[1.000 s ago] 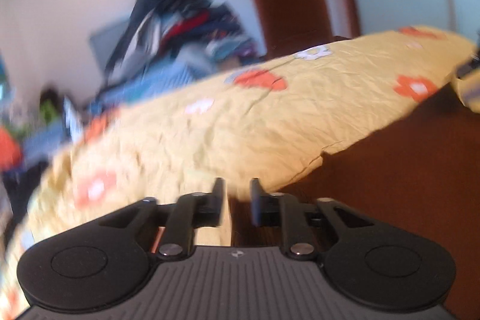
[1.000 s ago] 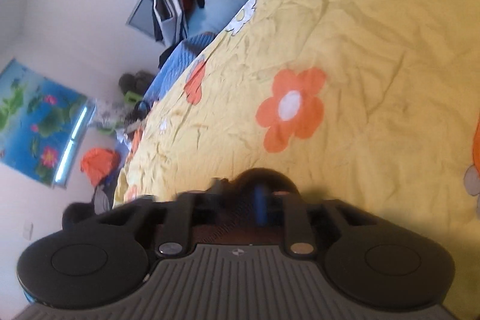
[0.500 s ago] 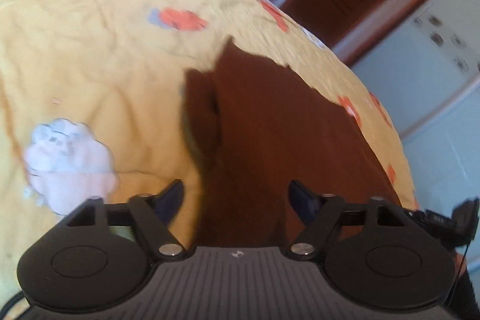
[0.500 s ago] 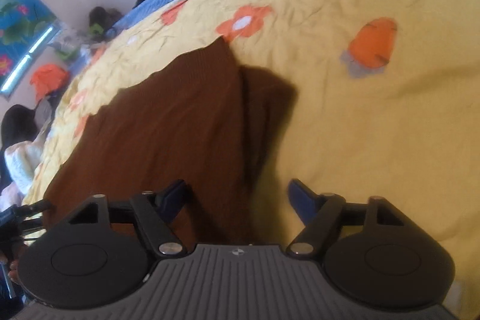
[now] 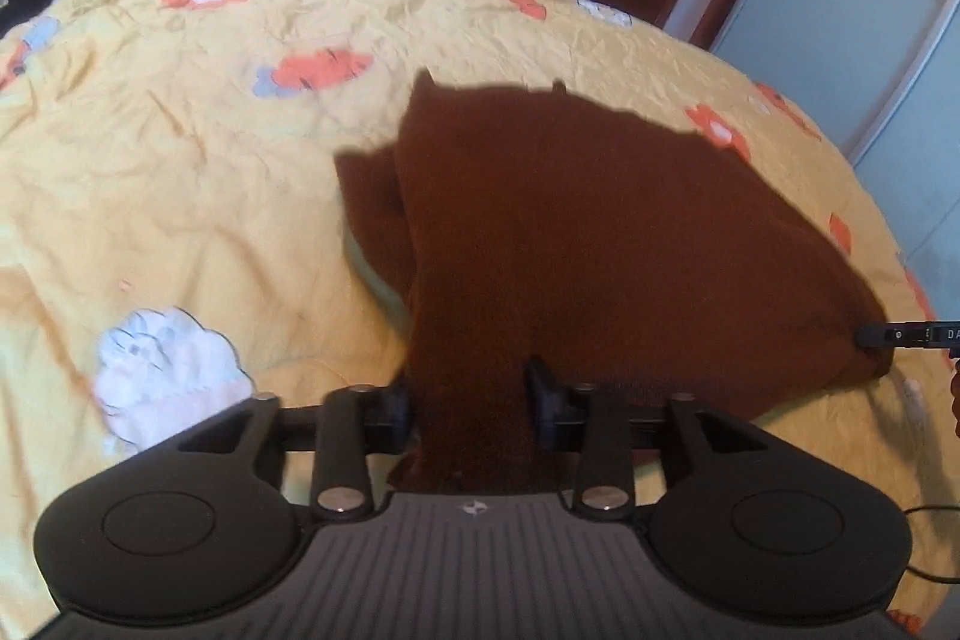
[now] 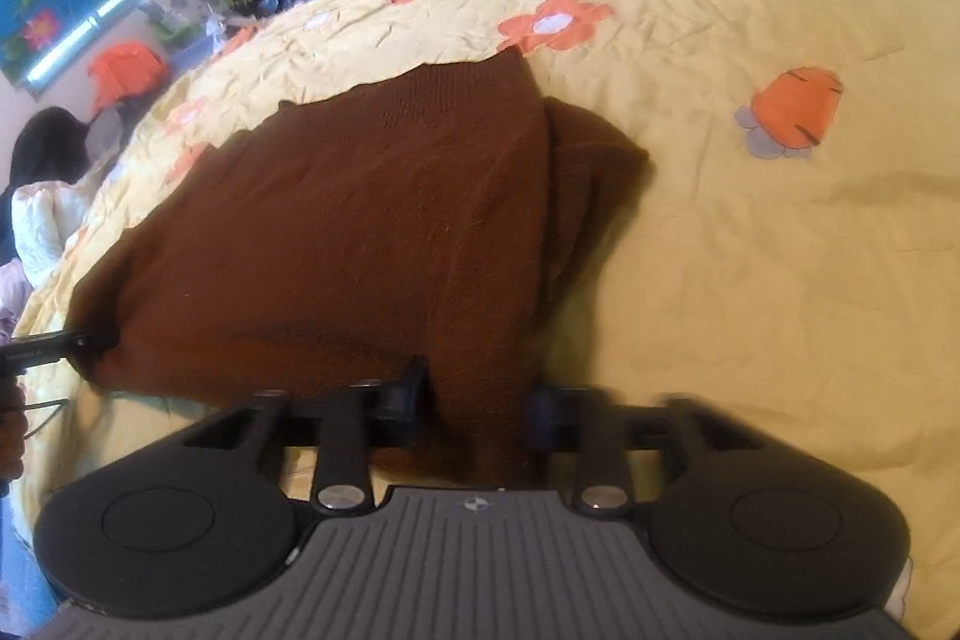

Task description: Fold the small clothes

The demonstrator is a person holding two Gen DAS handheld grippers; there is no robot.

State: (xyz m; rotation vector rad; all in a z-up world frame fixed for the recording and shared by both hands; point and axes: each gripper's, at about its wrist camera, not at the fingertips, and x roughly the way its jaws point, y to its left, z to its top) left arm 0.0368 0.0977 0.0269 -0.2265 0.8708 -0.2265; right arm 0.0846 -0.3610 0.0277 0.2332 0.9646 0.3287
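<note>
- my left gripper is closing, a corner of the brown garment between its jaws.
- my right gripper is closing on the opposite corner.
- garment lies on the yellow flowered bedspread.

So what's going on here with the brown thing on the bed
A person is folding a brown knit garment on a yellow flowered bedspread, with a gripper in each hand. The left gripper and the right gripper each straddle a near corner of it, jaws closing around the cloth. The garment lies mostly flat, one part tucked under along its side.
</note>
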